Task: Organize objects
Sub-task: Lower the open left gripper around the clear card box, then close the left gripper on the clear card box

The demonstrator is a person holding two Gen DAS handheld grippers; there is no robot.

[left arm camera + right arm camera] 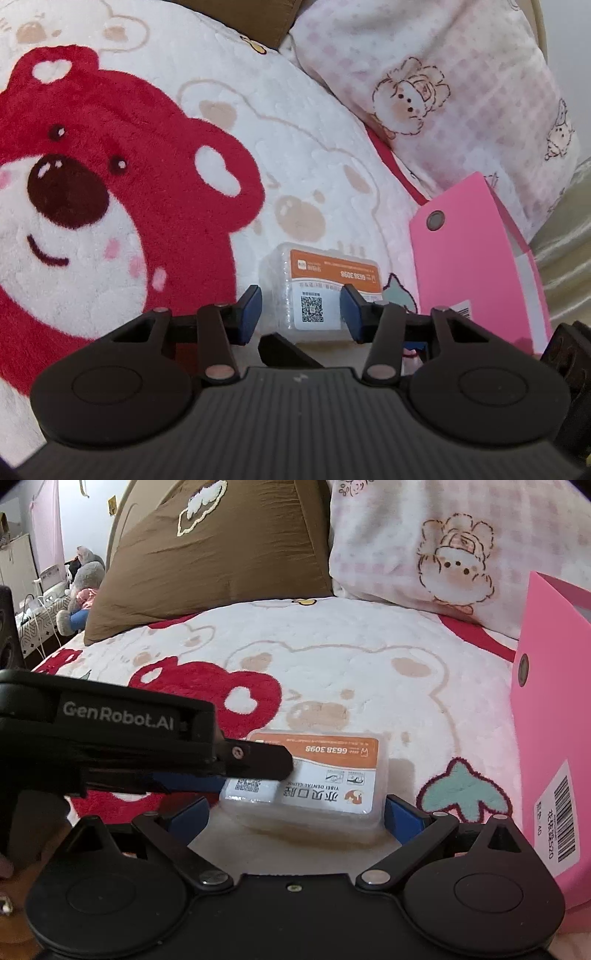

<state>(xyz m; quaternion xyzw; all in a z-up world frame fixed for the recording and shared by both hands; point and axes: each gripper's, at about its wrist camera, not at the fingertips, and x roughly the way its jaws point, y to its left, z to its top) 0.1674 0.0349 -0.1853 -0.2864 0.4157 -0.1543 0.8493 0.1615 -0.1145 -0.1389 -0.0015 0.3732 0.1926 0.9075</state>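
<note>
The clear box point(306, 782) lies on the bed between the right gripper's point(295, 808) wide-apart fingers, while the left gripper's point(301, 310) narrower fingers flank its end without visibly pressing, seemingly steadying it beside the pink bag point(550, 738).

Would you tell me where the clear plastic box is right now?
The box lies on the bear blanket, left of the pink bag, between the open right gripper's fingers.
</note>
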